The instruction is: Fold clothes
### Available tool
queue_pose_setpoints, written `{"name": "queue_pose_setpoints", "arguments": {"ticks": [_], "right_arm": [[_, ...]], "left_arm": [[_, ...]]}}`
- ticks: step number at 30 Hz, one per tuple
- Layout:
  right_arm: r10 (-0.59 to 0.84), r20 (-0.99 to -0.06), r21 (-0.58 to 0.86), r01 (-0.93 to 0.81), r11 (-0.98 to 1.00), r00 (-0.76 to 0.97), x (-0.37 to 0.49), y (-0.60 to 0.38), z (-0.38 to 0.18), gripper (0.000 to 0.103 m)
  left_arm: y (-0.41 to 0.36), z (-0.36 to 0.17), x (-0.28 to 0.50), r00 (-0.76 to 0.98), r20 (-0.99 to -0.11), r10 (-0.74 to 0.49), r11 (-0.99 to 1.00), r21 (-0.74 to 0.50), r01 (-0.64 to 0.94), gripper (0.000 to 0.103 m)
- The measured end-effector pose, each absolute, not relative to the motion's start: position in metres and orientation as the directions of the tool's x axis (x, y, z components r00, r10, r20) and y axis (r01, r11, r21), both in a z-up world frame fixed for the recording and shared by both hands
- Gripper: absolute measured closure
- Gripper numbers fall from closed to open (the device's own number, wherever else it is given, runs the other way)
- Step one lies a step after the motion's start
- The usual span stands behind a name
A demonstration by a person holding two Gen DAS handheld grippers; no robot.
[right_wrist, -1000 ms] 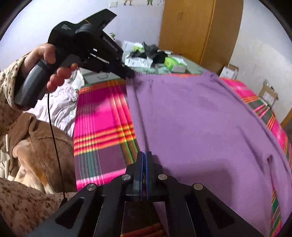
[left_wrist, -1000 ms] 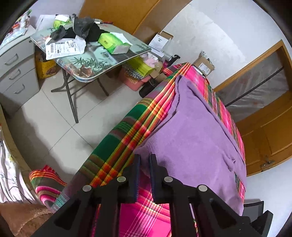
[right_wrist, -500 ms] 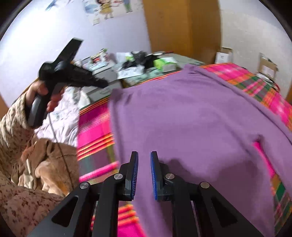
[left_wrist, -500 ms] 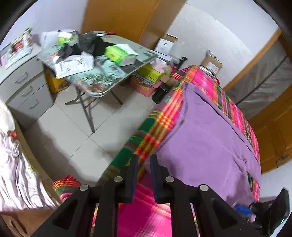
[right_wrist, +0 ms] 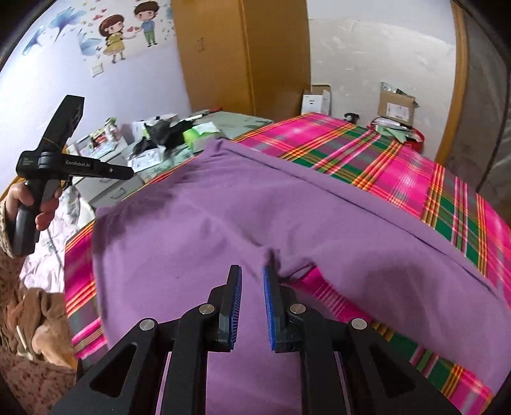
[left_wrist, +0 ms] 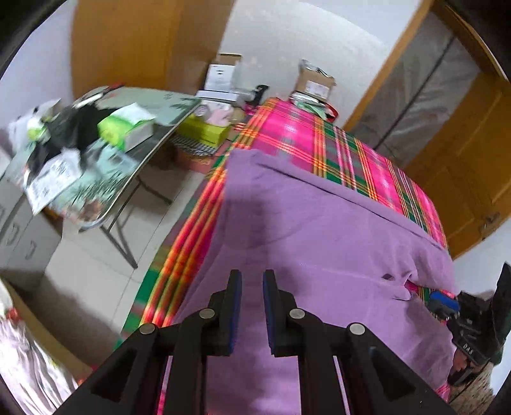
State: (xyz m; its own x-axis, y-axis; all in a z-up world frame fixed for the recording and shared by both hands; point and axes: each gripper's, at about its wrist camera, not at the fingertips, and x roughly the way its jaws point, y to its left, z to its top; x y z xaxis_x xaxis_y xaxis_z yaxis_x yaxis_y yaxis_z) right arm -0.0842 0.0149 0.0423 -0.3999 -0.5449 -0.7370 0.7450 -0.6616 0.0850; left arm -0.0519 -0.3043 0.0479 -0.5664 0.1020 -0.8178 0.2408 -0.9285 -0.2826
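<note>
OK, left wrist view: left gripper (left_wrist: 251, 281) has its jaws apart at a narrow gap, nothing between them, hanging over the purple garment (left_wrist: 319, 255). The garment is a soft matte knit, spread mostly flat on the pink, green and orange plaid cloth (left_wrist: 351, 150), directly ahead of and under the fingers. Left of the gripper there is a folding table (left_wrist: 153, 127) with a glossy printed top, carrying a green-and-white tissue pack (left_wrist: 127, 127), a black crumpled item (left_wrist: 73, 127) and a white parcel with a printed label (left_wrist: 54, 178), text too blurred to read. Far ahead sit cardboard boxes (left_wrist: 314, 84); labels unreadable, contents not visible. At right edge the right gripper (left_wrist: 442, 306) shows, with "DAS"-like marking on its body, uncertain.

Right wrist view: right gripper (right_wrist: 252, 281) also sits at a narrow gap, empty, blue ribbed pads (right_wrist: 267, 297), just over a sleeve fold of the garment. The garment fills the area ahead, with a straight folded edge running along its far side. Upper left, a hand (right_wrist: 35, 204) holds the left gripper's black handle, which reads "GenRobot.AI". A cartoon wall sticker (right_wrist: 127, 28) is far left-ahead.
</note>
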Motion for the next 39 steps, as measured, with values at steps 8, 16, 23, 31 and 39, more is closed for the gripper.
{"name": "queue_pose_setpoints", "arguments": {"ticks": [8,16,23,31,39], "right_arm": [[-0.503,-0.761,0.029,0.753,-0.658,-0.410,-0.117,0.002,0.037,0.088],[-0.418,-0.763,-0.066,0.703,-0.708,-0.493,-0.175,-0.003,0.036,0.076],[-0.303,-0.782,-0.213,0.691,-0.691,-0.545,-0.214,-0.014,0.018,0.061],[-0.296,-0.799,-0.223,0.716,-0.662,-0.523,-0.239,-0.028,-0.002,0.061],[-0.317,-0.799,-0.209,0.730,-0.650,-0.511,-0.262,-0.044,-0.011,0.061]], "left_arm": [[-0.278,0.041,-0.111,-0.498,-0.866,0.054,-0.983,-0.133,0.125,0.090],[-0.249,0.033,-0.177,-0.483,-0.870,-0.093,-0.993,0.115,-0.016,0.089],[-0.243,0.006,-0.219,-0.475,-0.850,-0.227,-0.961,0.274,-0.032,0.089],[-0.246,-0.007,-0.239,-0.472,-0.828,-0.302,-0.929,0.367,-0.049,0.089],[-0.252,-0.017,-0.253,-0.463,-0.835,-0.298,-0.920,0.380,-0.093,0.089]]}}
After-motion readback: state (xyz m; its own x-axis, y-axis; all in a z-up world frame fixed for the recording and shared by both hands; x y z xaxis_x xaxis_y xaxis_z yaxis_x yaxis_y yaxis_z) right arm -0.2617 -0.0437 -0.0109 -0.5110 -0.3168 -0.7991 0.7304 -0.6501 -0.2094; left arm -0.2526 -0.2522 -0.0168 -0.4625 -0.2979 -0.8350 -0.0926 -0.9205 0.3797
